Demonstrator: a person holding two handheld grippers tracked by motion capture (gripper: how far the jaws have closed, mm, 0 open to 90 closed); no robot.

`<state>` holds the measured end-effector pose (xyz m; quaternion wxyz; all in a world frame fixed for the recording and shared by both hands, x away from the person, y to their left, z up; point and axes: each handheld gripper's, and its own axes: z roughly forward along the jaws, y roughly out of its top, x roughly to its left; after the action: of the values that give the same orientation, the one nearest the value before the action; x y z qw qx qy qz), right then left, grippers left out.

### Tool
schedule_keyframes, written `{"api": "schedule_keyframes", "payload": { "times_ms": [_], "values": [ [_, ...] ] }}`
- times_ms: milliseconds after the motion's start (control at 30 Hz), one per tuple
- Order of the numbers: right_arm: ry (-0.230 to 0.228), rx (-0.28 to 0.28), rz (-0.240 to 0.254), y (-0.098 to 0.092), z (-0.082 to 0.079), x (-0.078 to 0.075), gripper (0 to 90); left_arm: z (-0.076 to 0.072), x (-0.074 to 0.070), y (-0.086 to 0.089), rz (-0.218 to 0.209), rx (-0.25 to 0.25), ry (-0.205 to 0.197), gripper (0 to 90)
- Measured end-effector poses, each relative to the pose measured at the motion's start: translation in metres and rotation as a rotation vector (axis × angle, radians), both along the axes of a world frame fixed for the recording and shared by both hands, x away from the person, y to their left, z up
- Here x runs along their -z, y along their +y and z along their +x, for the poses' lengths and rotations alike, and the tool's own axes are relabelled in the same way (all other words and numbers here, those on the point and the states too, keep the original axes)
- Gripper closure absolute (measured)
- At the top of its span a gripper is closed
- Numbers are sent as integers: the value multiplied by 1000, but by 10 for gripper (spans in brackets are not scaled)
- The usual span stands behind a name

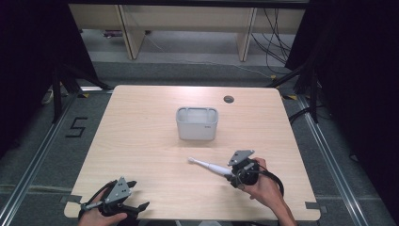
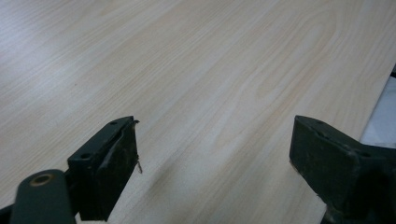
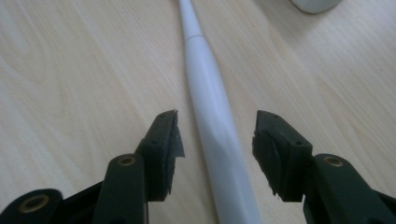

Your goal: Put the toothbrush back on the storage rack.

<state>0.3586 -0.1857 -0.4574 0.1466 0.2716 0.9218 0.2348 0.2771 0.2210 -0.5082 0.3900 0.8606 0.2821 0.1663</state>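
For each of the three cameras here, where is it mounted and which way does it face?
High view: fixed above the person's side, looking forward and down on the table; both hands, left gripper, right gripper.
Left gripper view: rides the left gripper, facing bare tabletop; jaws wide apart.
Right gripper view: rides the right gripper, looking along the white electric toothbrush; jaws apart, not pressing it.
Shared: toothbrush and white holder, in the high and right gripper views.
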Motion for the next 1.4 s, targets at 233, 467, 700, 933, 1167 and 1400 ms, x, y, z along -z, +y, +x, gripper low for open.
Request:
{"api": "schedule_keyframes", "payload": {
  "times_ms": [233,467,700,933,1167,1400],
  "values": [
    [72,-43,-69,15,19,3,504,0,0,-1,-1,3,1,148],
    [138,-79,-140,26,31,3,524,0,0,0,1,3,1,148],
    [216,-97,-191,31,42,12,539,0,0,0,-4,-1,0,147],
    [268,-116,-210,37,49,17,581,-1,0,-1,-17,-2,-4,147],
    [300,-126,-262,46,54,17,621,-1,0,-1,-13,-1,-1,148],
    [321,-132,-309,51,58,18,656,-1,0,-1,-7,4,0,148]
  ]
}}
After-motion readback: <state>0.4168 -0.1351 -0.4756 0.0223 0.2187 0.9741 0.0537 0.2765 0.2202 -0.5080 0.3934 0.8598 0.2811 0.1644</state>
